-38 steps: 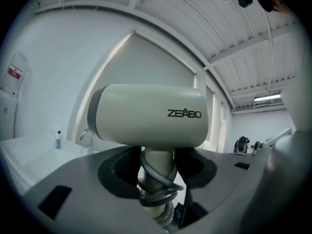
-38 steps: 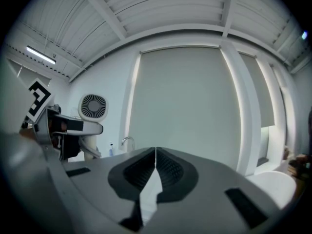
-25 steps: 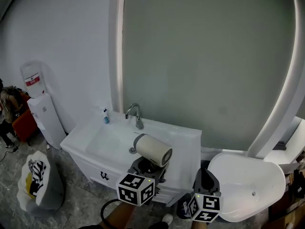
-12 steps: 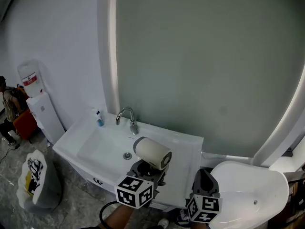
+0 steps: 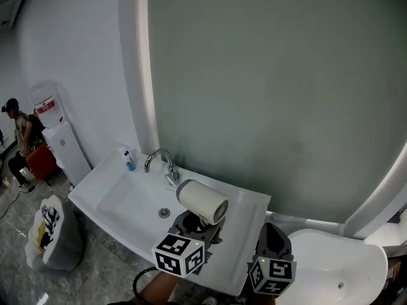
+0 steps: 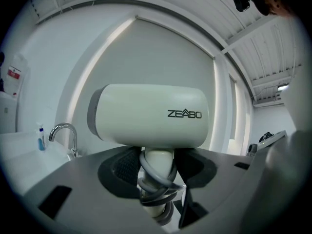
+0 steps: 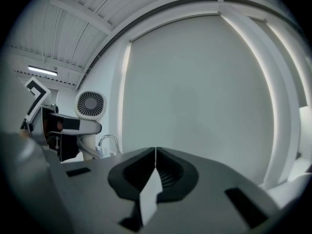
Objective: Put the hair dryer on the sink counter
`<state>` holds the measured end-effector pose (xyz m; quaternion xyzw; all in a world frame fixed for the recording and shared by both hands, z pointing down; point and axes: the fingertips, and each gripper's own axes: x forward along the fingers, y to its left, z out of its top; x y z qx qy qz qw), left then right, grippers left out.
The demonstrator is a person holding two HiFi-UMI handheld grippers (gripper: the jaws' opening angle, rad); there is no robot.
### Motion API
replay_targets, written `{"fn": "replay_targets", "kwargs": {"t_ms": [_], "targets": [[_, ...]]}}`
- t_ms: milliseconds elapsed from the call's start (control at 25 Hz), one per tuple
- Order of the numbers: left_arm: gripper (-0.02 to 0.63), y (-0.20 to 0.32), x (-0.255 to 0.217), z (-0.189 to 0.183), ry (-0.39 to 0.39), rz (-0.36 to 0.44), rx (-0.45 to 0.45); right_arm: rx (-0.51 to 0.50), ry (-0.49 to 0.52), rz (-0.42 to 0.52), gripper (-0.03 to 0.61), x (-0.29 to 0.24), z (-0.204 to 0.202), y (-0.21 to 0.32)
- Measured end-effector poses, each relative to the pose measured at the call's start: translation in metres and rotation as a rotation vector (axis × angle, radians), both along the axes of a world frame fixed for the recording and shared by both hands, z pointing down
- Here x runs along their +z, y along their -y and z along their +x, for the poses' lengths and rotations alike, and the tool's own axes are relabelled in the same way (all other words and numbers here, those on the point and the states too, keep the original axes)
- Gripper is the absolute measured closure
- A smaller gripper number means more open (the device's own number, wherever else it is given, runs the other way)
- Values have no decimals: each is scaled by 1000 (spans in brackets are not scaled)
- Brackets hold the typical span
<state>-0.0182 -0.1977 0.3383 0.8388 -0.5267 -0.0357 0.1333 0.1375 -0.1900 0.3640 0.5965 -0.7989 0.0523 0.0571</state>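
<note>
The cream hair dryer [image 5: 202, 201] stands upright in my left gripper [image 5: 194, 224], whose jaws are shut on its handle with the grey cord wound round it. In the left gripper view the dryer's barrel [image 6: 148, 116] lies across above the jaws, and the handle [image 6: 157, 165] sits between the pads. It hangs over the white sink counter [image 5: 245, 218], just right of the basin [image 5: 137, 199]. My right gripper [image 5: 272, 241] is to the right, near the counter's right end, shut with nothing in it. From the right gripper view [image 7: 155, 161] I see the dryer's rear grille [image 7: 91, 104].
A chrome tap [image 5: 160, 161] stands behind the basin, and a small blue bottle [image 5: 129, 160] at the back left corner. A tall lit mirror [image 5: 273, 88] covers the wall. A white tub [image 5: 337, 269] is at the right, a water dispenser [image 5: 60, 142], a bag [image 5: 48, 230] and a person [image 5: 22, 135] at the left.
The sink counter has come nearer and slid further under both grippers. The dryer stays gripped in the left gripper as before. The right gripper stays shut.
</note>
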Motion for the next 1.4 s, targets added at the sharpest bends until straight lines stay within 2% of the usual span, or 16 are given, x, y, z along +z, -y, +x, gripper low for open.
{"fn": "replay_targets", "kwargs": {"t_ms": [320, 600, 1000, 1400], "targets": [[402, 17, -2, 6, -15, -15, -21, -30, 4, 3, 557, -3, 6, 21], [400, 28, -7, 4, 2, 14, -6, 15, -2, 12, 557, -7, 11, 24], [400, 40, -11, 2, -19, 29, 41, 68, -8, 23, 557, -13, 7, 26], [401, 53, 23, 10, -21, -41, 68, 89, -14, -35, 557, 15, 11, 33]]}}
